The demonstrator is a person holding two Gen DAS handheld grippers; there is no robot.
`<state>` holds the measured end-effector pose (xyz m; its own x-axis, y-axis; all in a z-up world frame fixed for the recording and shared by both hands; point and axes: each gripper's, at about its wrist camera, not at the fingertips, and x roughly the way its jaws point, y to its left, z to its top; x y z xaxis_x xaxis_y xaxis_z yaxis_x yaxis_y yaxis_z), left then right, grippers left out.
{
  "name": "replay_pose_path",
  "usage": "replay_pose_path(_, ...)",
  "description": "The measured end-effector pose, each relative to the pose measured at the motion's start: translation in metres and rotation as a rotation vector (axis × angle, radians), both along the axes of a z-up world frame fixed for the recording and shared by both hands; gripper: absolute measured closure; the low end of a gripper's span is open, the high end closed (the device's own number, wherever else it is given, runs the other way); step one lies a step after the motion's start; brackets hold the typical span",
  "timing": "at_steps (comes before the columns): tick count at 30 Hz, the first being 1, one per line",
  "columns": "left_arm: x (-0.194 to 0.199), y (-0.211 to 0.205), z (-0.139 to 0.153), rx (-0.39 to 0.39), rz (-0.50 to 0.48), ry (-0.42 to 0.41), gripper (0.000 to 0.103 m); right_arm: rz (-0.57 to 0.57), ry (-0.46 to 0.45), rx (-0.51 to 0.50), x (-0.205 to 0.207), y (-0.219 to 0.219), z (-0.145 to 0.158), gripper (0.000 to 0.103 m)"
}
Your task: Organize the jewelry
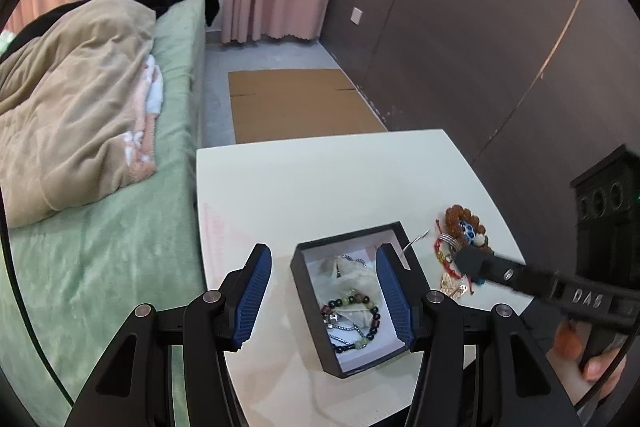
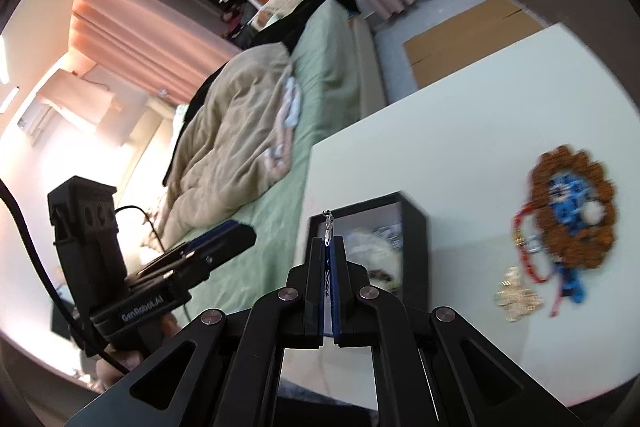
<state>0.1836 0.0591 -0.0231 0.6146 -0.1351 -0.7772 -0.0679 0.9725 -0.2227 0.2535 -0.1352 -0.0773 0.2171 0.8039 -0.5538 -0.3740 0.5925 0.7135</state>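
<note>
Right gripper jaws pinching silver chain, left gripper spread above black box

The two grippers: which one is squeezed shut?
The right gripper, its pads pressed together on a thin silver chain. The left gripper gapes wide open.

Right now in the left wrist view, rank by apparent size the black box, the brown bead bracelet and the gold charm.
1. black box, clearly the largest
2. brown bead bracelet
3. gold charm, smallest, though the right gripper hides part of it and of the bracelet, so those two are less certain.
</note>
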Motion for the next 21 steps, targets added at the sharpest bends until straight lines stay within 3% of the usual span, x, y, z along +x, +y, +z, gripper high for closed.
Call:
replay_pose_path(3, 0.0, 0.003, 0.0, -0.005, 0.002, -0.001, 0.047, 0.062, 0.063, -0.037, 0.002, 0.019, -0.012, 0.098)
replay_pose_path(5, 0.0, 0.004, -0.001, -0.008, 0.005, 0.001, 0.047, 0.072, 0.098, -0.091, 0.004, 0.026, -0.022, 0.083)
replay_pose_path(6, 0.001, 0.005, -0.001, -0.008, 0.006, 0.002, 0.047, 0.069, 0.106, -0.111, 0.003, 0.026, -0.026, 0.063)
replay_pose_path(7, 0.001, 0.004, -0.001, -0.009, 0.006, 0.002, 0.047, 0.057, 0.105, -0.121, 0.003, 0.023, -0.026, 0.05)
replay_pose_path(11, 0.001, 0.002, 0.0, -0.011, -0.008, -0.004, 0.047, 0.005, 0.046, -0.114, 0.002, 0.0, -0.01, 0.043)
replay_pose_path(13, 0.002, -0.003, -0.001, -0.012, -0.023, -0.003, 0.047, -0.034, 0.014, -0.12, 0.001, -0.015, -0.002, 0.029)
replay_pose_path(21, 0.011, -0.035, -0.004, -0.009, -0.096, 0.007, 0.047, -0.202, 0.018, -0.164, 0.013, -0.082, 0.0, 0.029)
